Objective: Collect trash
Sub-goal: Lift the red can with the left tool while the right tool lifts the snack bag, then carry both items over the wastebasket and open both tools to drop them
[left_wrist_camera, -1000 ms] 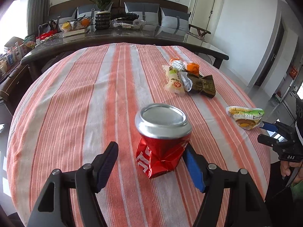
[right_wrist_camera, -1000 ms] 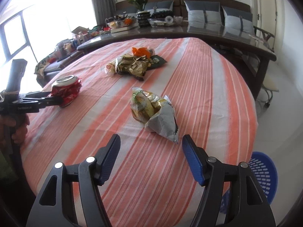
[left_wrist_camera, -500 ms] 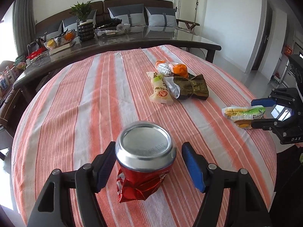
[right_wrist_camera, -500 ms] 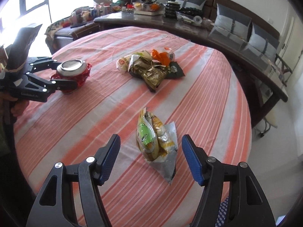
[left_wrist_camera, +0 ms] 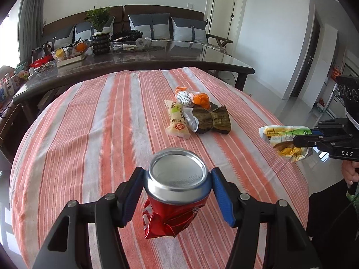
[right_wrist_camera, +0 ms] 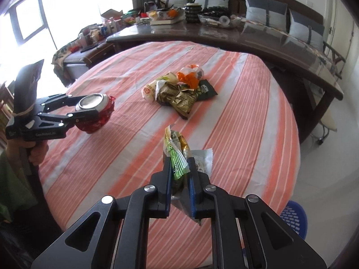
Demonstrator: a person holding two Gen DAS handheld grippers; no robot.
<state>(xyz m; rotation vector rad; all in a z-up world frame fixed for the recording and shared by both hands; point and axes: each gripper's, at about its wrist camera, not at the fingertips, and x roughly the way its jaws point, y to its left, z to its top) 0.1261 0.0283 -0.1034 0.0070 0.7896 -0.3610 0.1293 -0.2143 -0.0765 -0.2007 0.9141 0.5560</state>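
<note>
Presently the left gripper (left_wrist_camera: 177,187) is clamped on a crushed red can (left_wrist_camera: 174,198): its blue pads press either side of the intact silver rim, while the body below is crumpled and creased. In the right wrist view the can (right_wrist_camera: 95,112) appears raised above the striped cloth (right_wrist_camera: 235,116), which is woven in orange and pale bands over a round table.

The right gripper (right_wrist_camera: 179,177) is closed tight on a glossy snack bag (right_wrist_camera: 179,157), green and yellow print with a silvery crimped edge; the film bunches between the jaws. From the left wrist view the bag (left_wrist_camera: 285,141) sits at the cloth's right edge.

At the cloth's centre lies a pile of wrappers (right_wrist_camera: 177,92): crinkled foil, an orange scrap, a dark flat packet. A blue perforated basket (right_wrist_camera: 294,219) stands on the floor beside the table.
</note>
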